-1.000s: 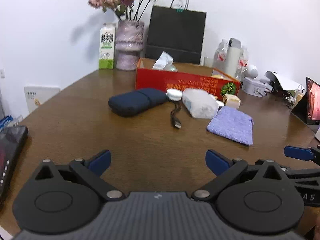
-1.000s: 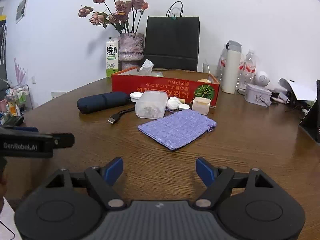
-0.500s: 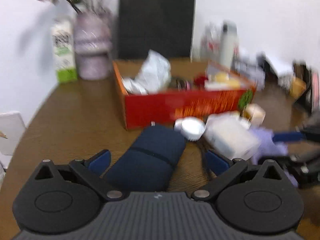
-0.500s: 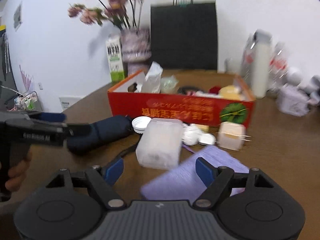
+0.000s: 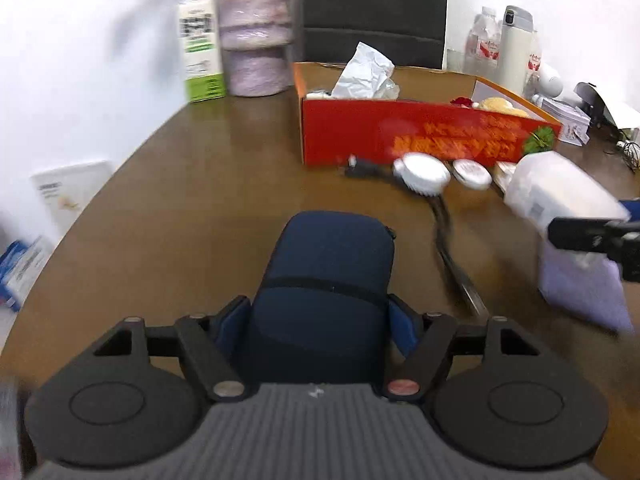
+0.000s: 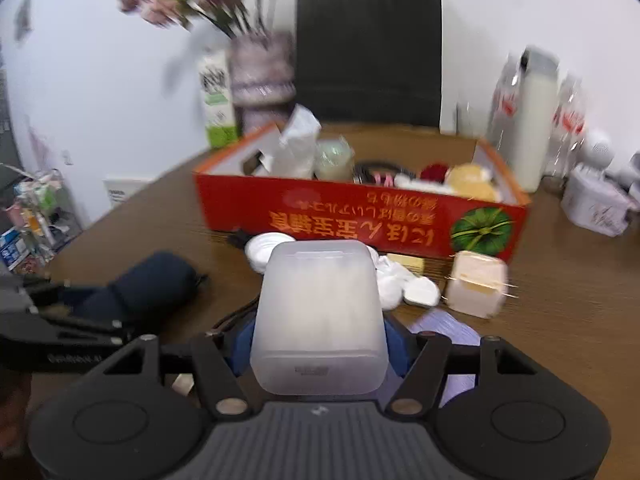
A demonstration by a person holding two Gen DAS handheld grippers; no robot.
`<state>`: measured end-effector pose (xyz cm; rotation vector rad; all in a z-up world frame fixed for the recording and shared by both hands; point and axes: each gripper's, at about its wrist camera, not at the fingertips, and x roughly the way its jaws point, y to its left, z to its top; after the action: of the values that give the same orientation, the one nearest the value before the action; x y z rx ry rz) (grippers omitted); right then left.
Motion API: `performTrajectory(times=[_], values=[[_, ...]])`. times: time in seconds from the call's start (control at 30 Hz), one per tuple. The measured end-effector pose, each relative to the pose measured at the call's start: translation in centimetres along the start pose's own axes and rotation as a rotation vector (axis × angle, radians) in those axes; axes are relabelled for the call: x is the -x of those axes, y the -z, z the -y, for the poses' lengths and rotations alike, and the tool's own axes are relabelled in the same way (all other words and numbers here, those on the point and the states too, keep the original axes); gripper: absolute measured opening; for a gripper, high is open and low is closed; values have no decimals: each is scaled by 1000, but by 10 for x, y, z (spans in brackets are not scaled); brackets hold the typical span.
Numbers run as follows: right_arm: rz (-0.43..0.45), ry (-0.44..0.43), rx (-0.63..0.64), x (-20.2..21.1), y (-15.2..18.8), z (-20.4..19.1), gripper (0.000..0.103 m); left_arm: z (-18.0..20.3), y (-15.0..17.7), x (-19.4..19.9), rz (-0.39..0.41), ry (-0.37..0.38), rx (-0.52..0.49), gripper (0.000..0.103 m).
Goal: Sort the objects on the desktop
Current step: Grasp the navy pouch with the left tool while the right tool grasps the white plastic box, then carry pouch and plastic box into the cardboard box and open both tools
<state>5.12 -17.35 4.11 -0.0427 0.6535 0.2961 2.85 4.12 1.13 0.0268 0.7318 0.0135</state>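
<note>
Soft, dark blue pouch (image 5: 326, 280), long with round corners and a thin seam across, lying on the smooth brown wooden table (image 5: 208, 184). Near end sitting between the blue pads of the left gripper (image 5: 316, 326). Jaws closing, pads right against both sides of the pouch.

Cloudy white plastic box (image 6: 318, 312), boxy with rounded edges, smooth and see-through like frosted ice. Sitting between the blue pads of the right gripper (image 6: 320, 344). Jaws closing here too, pads right against both sides of the box. Fuzzy purple cloth bag (image 6: 452, 332) flat on the table under and beside it.

Behind, just past both: shiny red cardboard box (image 6: 360, 216), open on top, full of small things. Round white lids (image 5: 424, 170) and a black cable (image 5: 444, 232) near its front wall.
</note>
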Motion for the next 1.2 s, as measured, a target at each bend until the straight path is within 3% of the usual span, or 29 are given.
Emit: performTrajectory(times=[0.13,0.27,0.4,0.5,0.57,0.63,0.67,0.7,0.77,0.87,0.97,1.07,1.2], values=[[-46,-59,-2,40,40,-1,63,23,41,48,15,-51,26,74],[-76,16,57,63,72,-11,63,42,62,76,9,-61,-2,76],[-82,62,28,84,94,-9,63,44,65,94,24,-5,3,97],[-61,108,-19,92,96,-3,69,39,57,89,72,-17,1,102],[-43,121,-27,92,93,-3,79,34,51,74,31,30,20,102],[-47,113,-20,85,92,-5,79,32,48,58,-34,56,49,99],[-52,119,-19,79,92,-7,78,35,49,57,-9,52,33,93],[-54,119,-15,76,94,-8,68,39,51,57,4,36,6,72],[-58,119,-14,75,96,-11,64,46,54,64,34,22,-17,63],[-36,52,-37,84,96,-13,63,42,61,78,62,91,73,61],[25,6,-53,101,82,-11,63,35,56,91,87,109,131,60],[75,-3,-49,109,56,-4,63,26,28,100,169,128,139,60],[160,-4,-63,103,-1,18,64,17,-41,92,298,123,133,60]])
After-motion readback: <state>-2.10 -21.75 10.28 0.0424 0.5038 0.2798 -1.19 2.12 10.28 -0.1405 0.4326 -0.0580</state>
